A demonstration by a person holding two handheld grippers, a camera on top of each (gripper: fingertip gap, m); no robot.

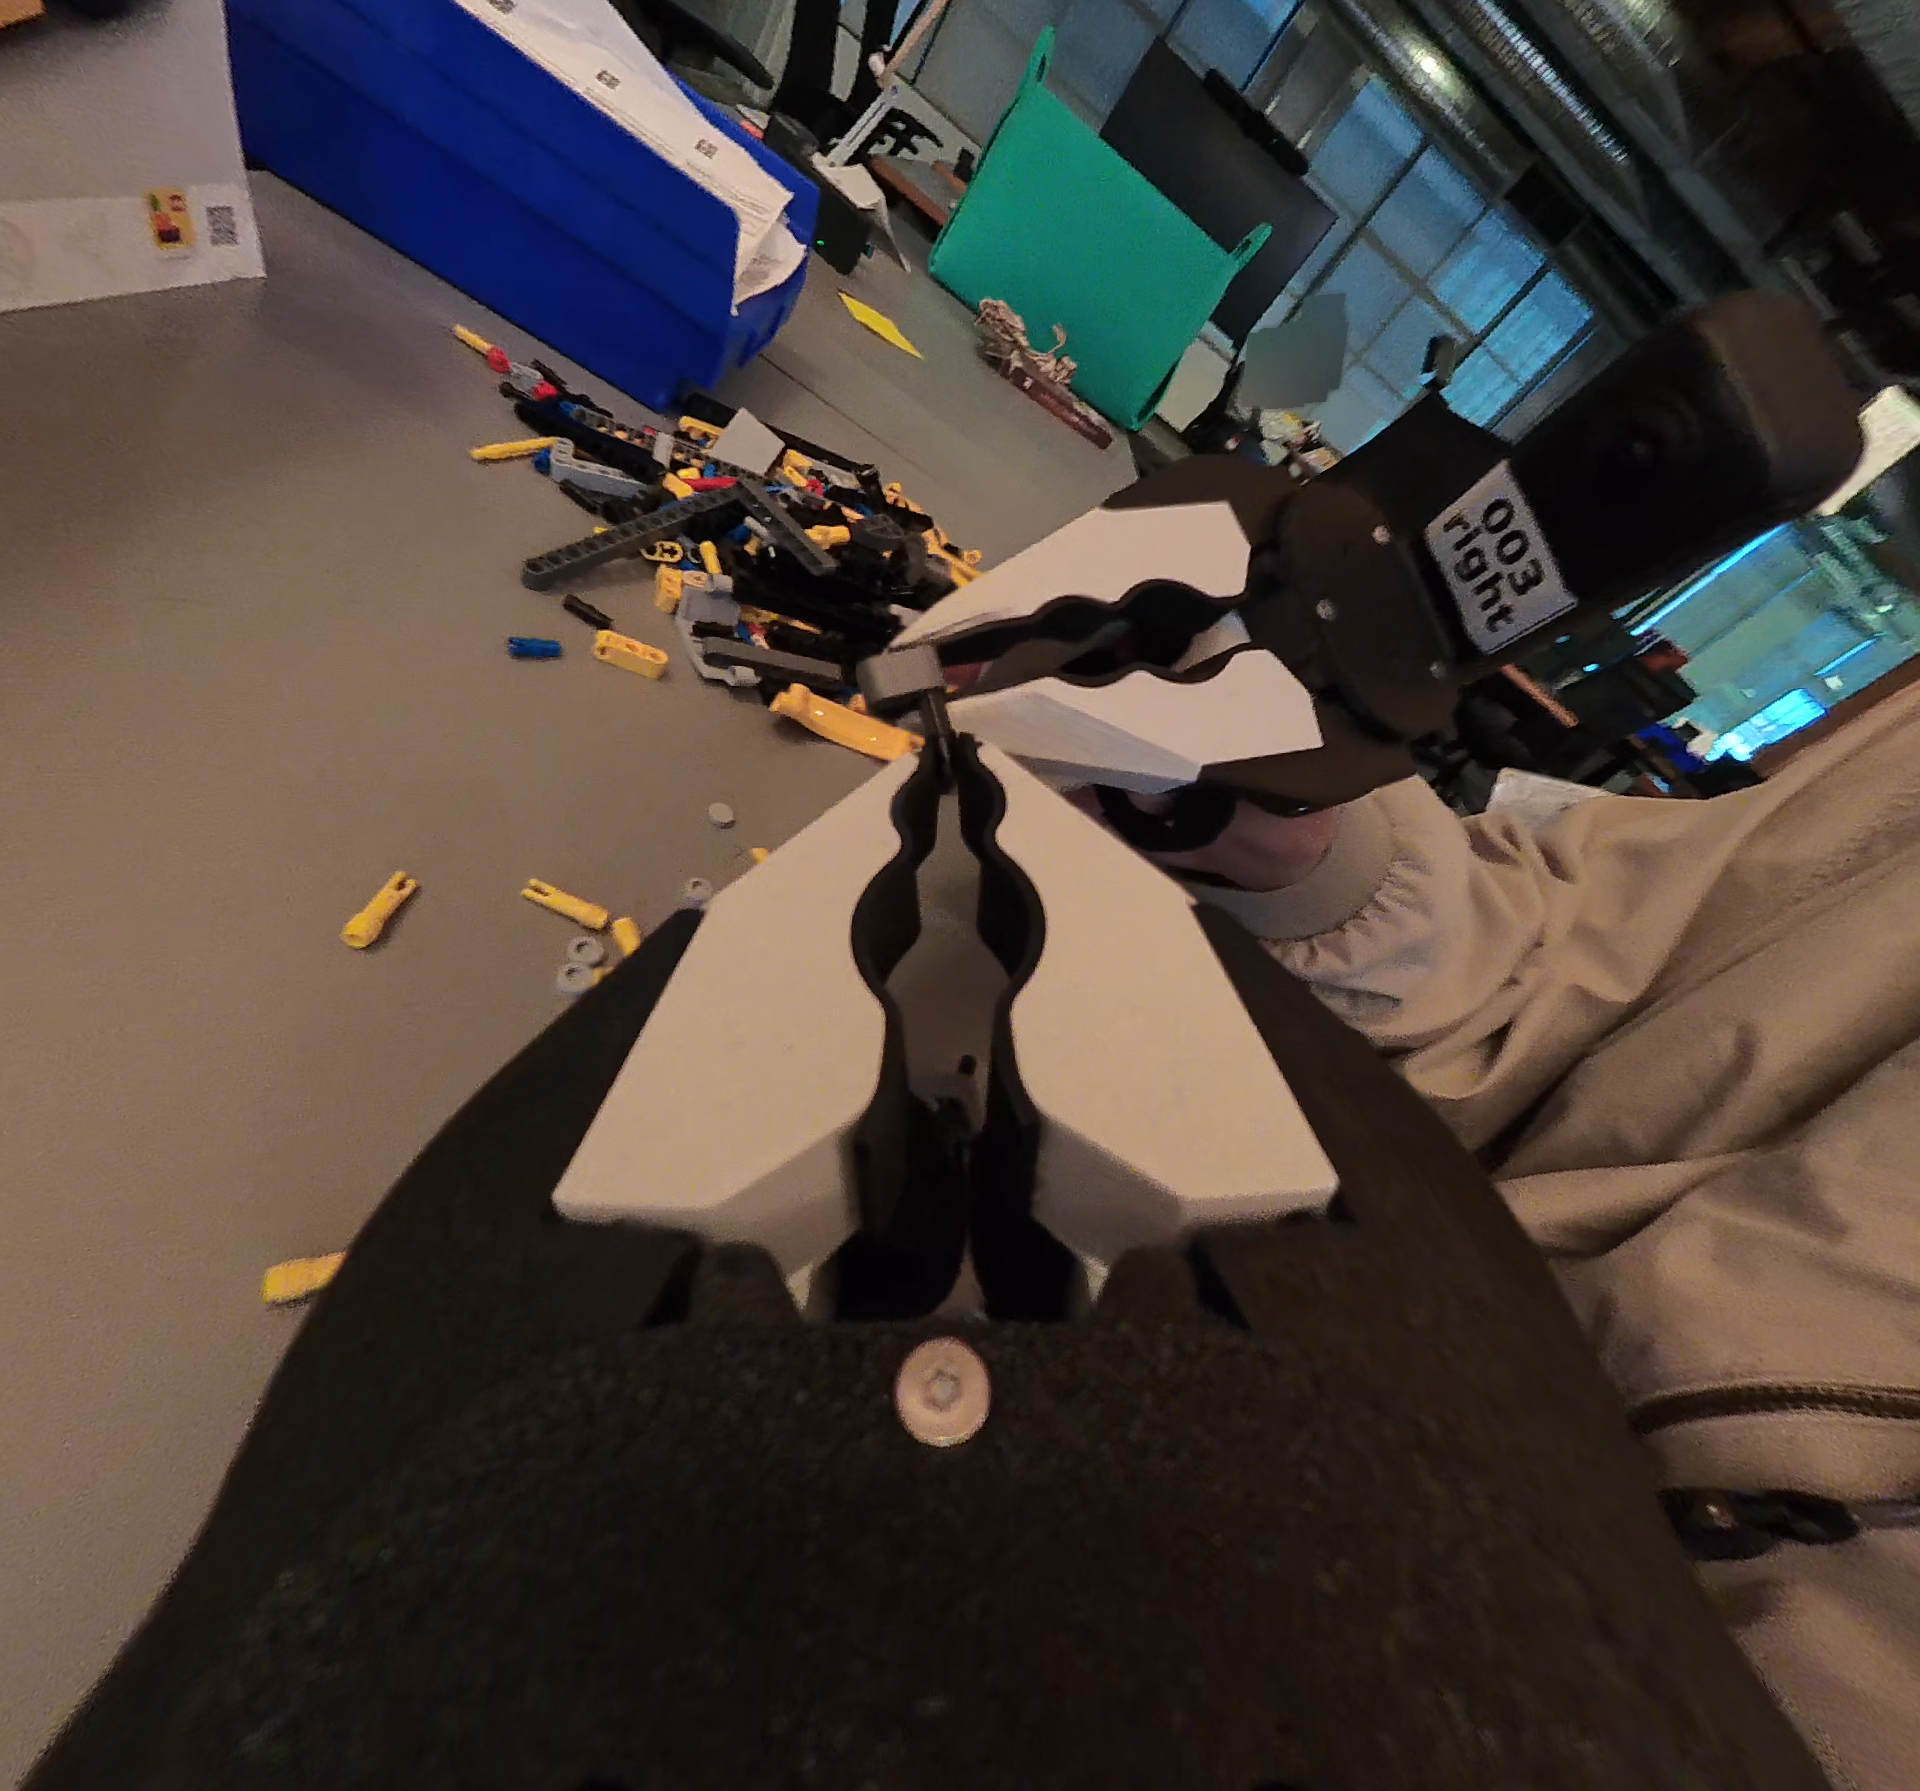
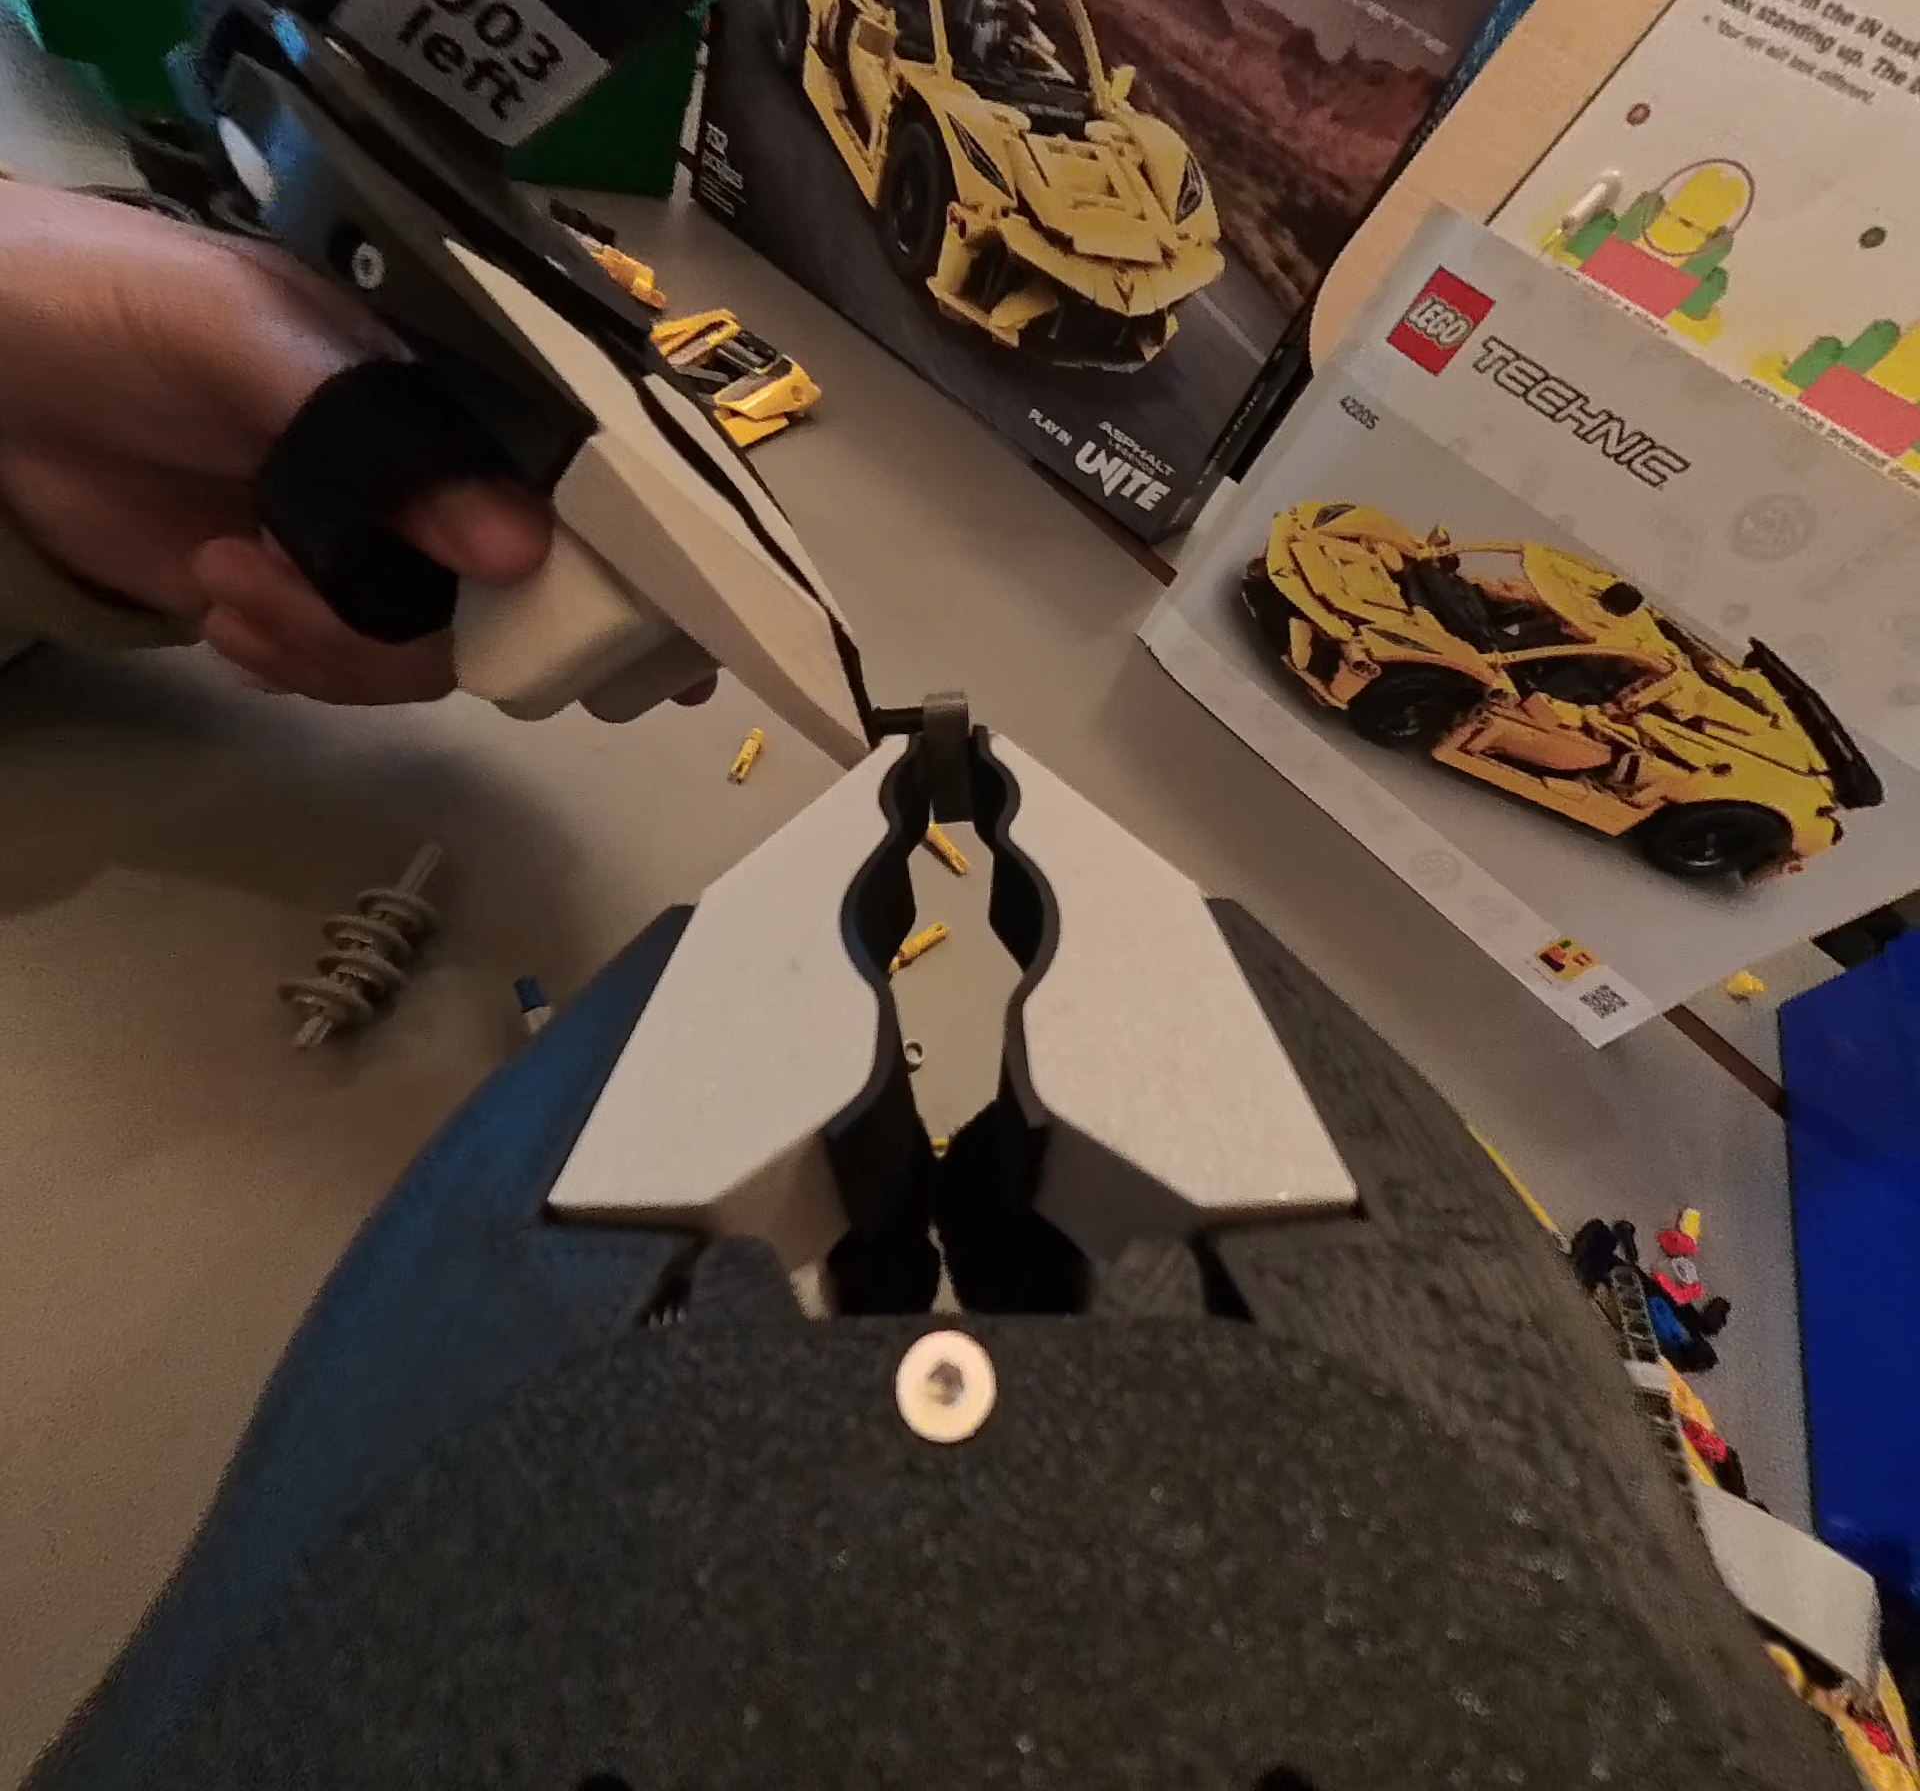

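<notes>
Your left gripper (image 1: 940,754) is pinched tight on a thin black pin (image 1: 938,718), tips nearly meeting. Your right gripper (image 2: 948,754) is clamped on a small grey connector (image 2: 948,739). The two parts meet mid-air above the grey table (image 1: 260,702), pin entering connector at roughly a right angle.

Risk, judged from the grips: both holds sit at the very fingertips w/ little contact area. Any twist or off-axis push could pop the pin sideways or let the connector rotate in the pads. A drop sends either part into the loose pile, hard to find again.

Fingers are matte pale plastic wedges w/ wavy black inner pads; bodies are rough, pebbled black. Pin looks smooth, hard, slender; connector blocky w/ a rounded end.

Near your right gripper: grey screw-shaped part (image 2: 364,941), scattered yellow pegs. Farther off: a heap of black, yellow, blue bricks (image 1: 748,546), glossy instruction booklet (image 2: 1538,619), printed car box (image 2: 1039,131), blue plastic bin (image 1: 499,131), green bag (image 1: 1081,255).
</notes>
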